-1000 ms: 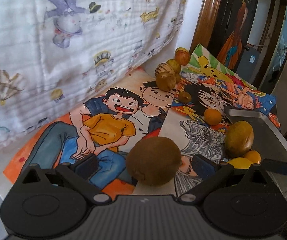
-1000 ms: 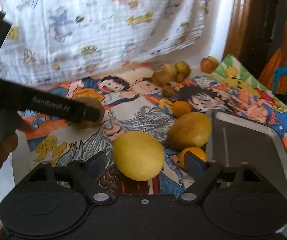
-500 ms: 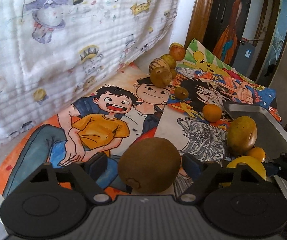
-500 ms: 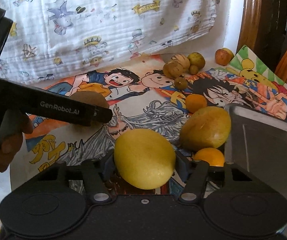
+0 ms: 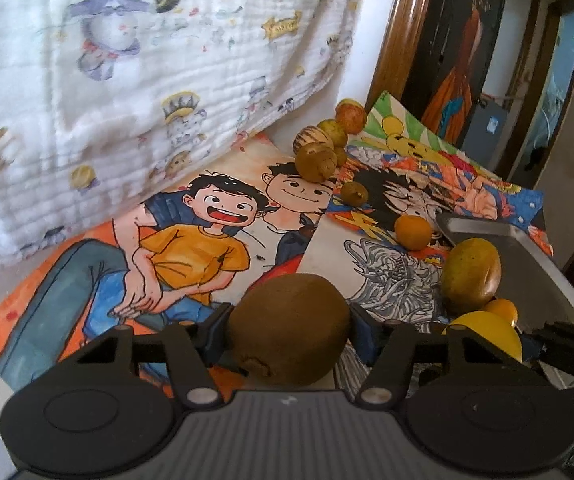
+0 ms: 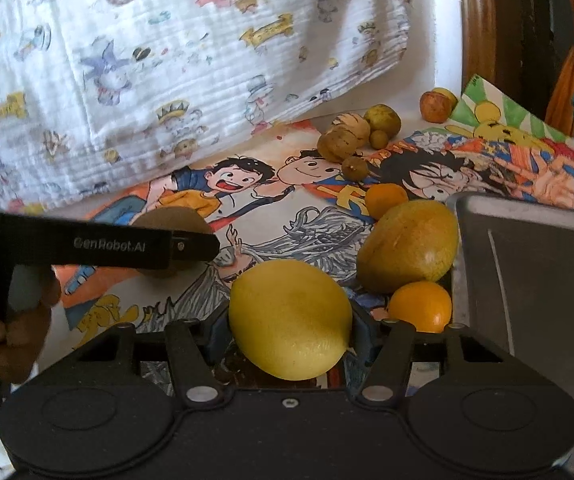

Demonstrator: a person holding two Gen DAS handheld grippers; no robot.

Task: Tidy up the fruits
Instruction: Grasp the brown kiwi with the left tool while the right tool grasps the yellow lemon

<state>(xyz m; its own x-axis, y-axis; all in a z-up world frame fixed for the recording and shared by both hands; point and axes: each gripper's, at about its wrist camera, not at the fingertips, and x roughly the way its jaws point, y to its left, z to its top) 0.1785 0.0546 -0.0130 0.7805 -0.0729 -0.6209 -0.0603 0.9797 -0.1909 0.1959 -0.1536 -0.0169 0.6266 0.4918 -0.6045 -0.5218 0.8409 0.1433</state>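
My left gripper (image 5: pixel 289 328) is shut on a brown kiwi (image 5: pixel 289 326), held just above the cartoon posters. My right gripper (image 6: pixel 289 324) is shut on a yellow lemon (image 6: pixel 289 318). In the right wrist view the left gripper's finger (image 6: pixel 127 246) crosses in front of the kiwi (image 6: pixel 169 218) at the left. A large yellow-green mango (image 6: pixel 409 246) and two oranges (image 6: pixel 419 306) (image 6: pixel 385 200) lie beside the metal tray (image 6: pixel 527 264). In the left wrist view the lemon (image 5: pixel 483 332) shows at the right, by the mango (image 5: pixel 471 274).
A cluster of small brownish and green fruits (image 6: pixel 351 138) lies at the back near the wall, with a reddish one (image 6: pixel 435 106) farther right. A printed white cloth (image 6: pixel 167 60) hangs behind. A hand (image 6: pixel 7 320) holds the left gripper's handle.
Both grippers closed: the left jaws came in onto the kiwi and the right jaws onto the lemon. Both views shifted slightly forward.
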